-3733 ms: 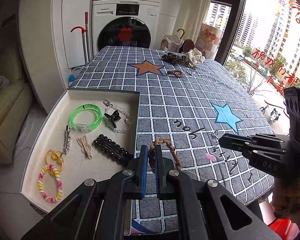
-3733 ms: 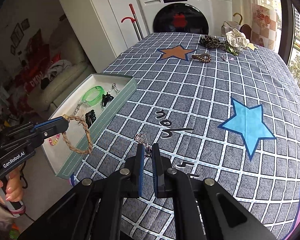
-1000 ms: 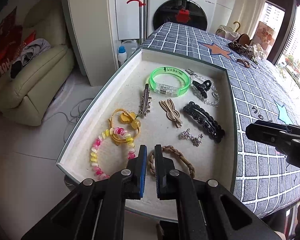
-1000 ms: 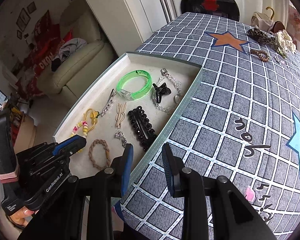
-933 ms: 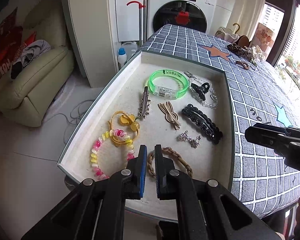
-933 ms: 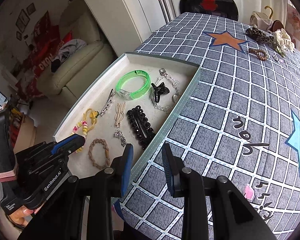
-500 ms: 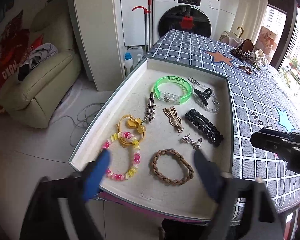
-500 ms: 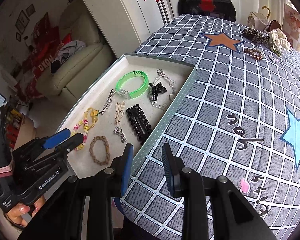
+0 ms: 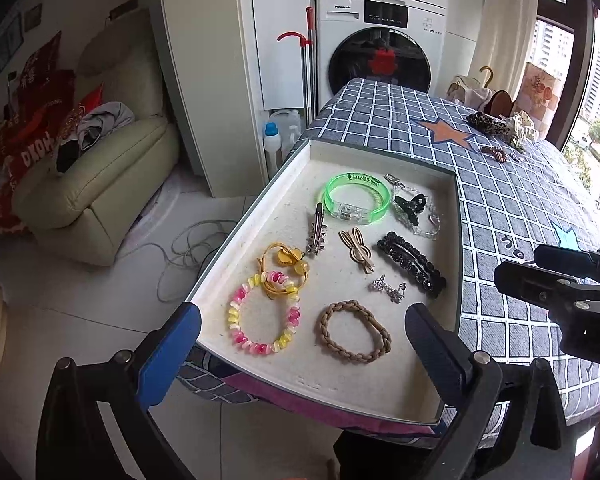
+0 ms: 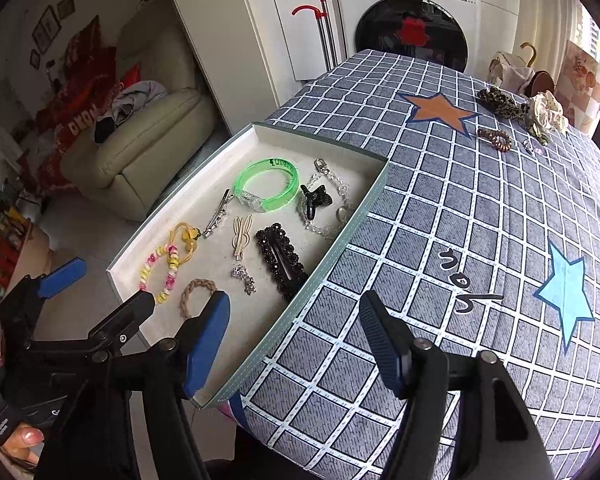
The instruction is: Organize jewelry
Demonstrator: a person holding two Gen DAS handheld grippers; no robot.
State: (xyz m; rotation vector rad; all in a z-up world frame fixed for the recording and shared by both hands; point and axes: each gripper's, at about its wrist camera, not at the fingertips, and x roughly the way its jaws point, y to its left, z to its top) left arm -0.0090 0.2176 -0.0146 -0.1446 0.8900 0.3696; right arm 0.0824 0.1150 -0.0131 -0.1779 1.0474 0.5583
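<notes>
A shallow white tray [image 9: 256,216] [image 10: 188,184] lies at the table's near left corner. In it lie a brown braided hair tie [image 9: 353,337] [image 10: 196,295], a small silver earring [image 9: 389,289] [image 10: 244,273], a black beaded clip [image 9: 411,262], a green bangle [image 9: 356,196], a pink-yellow coil bracelet [image 9: 264,314] and other pieces. My left gripper [image 9: 300,340] is open and empty, above the tray's near edge. My right gripper [image 10: 294,332] is open and empty over the tray's right rim; it also shows in the left wrist view [image 9: 540,264].
More hair ties and scrunchies [image 10: 500,120] lie at the table's far right on the checked cloth [image 10: 480,220]. A cream sofa [image 9: 100,176] and cables on the floor are to the left. A washing machine [image 9: 380,48] stands behind the table.
My left gripper let go of the braided hair tie in the tray, opened wide and pulled back. My right gripper, which had dropped the earring in the tray, opened wider.
</notes>
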